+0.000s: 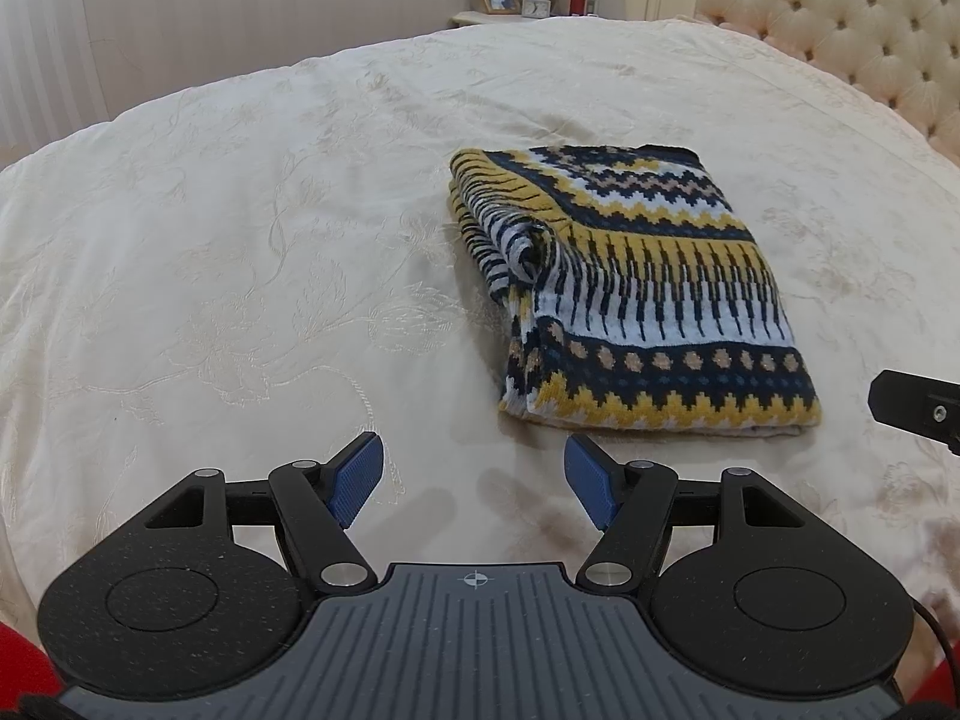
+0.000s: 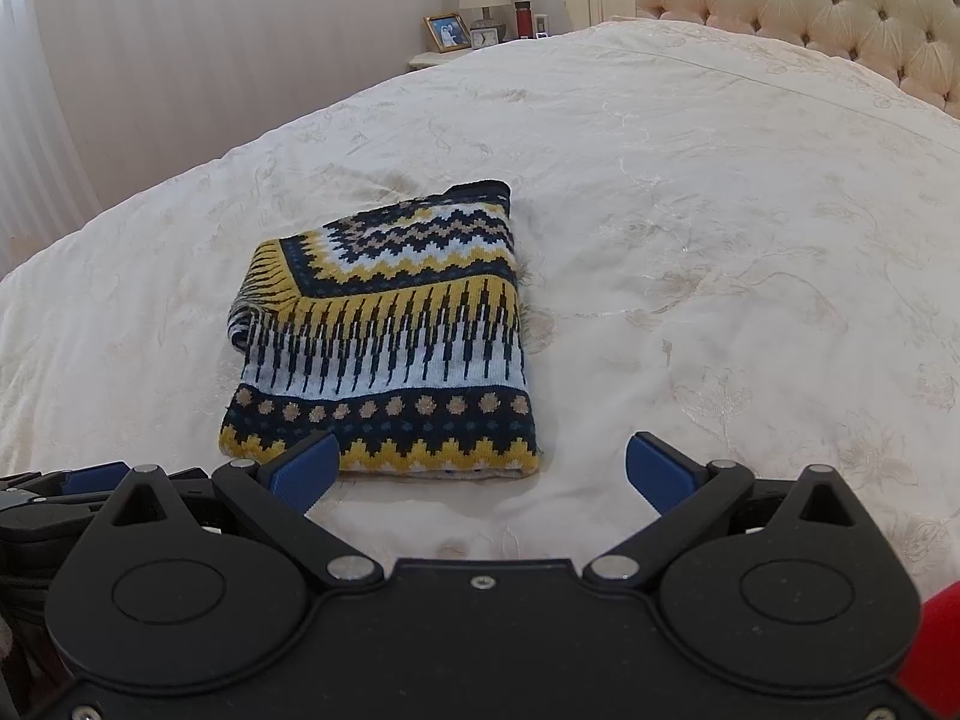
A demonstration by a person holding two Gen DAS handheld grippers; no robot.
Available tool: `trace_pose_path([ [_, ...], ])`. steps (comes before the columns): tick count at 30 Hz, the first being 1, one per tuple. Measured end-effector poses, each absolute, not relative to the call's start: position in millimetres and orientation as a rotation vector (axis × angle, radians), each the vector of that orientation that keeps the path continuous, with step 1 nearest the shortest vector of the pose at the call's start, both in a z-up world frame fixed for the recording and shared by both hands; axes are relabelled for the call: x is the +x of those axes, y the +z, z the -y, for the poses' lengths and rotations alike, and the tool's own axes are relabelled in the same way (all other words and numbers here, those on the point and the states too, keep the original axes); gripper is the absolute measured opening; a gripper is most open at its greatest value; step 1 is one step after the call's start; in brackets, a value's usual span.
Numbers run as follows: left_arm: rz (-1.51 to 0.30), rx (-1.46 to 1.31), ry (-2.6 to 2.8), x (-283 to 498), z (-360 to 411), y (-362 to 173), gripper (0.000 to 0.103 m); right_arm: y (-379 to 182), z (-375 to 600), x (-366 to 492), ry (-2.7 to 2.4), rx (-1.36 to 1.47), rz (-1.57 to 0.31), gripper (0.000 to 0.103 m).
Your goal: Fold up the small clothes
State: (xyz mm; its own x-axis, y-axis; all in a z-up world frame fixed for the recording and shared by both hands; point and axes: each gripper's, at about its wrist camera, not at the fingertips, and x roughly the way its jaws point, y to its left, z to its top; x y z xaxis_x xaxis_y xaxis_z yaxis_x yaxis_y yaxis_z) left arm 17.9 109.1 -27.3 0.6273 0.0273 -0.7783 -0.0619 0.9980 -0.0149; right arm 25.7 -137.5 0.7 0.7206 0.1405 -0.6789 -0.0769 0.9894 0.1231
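A small knit sweater (image 1: 636, 294) with navy, yellow and pale blue zigzag bands lies folded into a compact rectangle on the cream bedspread (image 1: 240, 240). A rolled sleeve bulges at its left side. My left gripper (image 1: 474, 480) is open and empty, just short of the sweater's near left corner. In the right wrist view the sweater (image 2: 390, 336) lies ahead and to the left. My right gripper (image 2: 480, 471) is open and empty, near the sweater's near right corner; its left pad (image 2: 303, 468) overlaps the near edge in view. Part of the right gripper (image 1: 918, 405) shows in the left wrist view.
A tufted headboard (image 1: 858, 30) stands at the far right. A nightstand (image 2: 474, 42) behind the bed holds a lamp, a photo frame, a clock and a red bottle. A curtain (image 2: 150, 60) hangs along the far left. The left gripper (image 2: 66, 486) shows at the left edge.
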Motion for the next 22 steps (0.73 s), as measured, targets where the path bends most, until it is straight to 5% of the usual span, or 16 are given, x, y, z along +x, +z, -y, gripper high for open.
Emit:
trace_pose_path([
  [22,-0.879,-0.064,0.061,17.4,-113.2,-24.6,0.065,-3.1,139.9,24.3,0.122,0.087,-0.76,0.102],
])
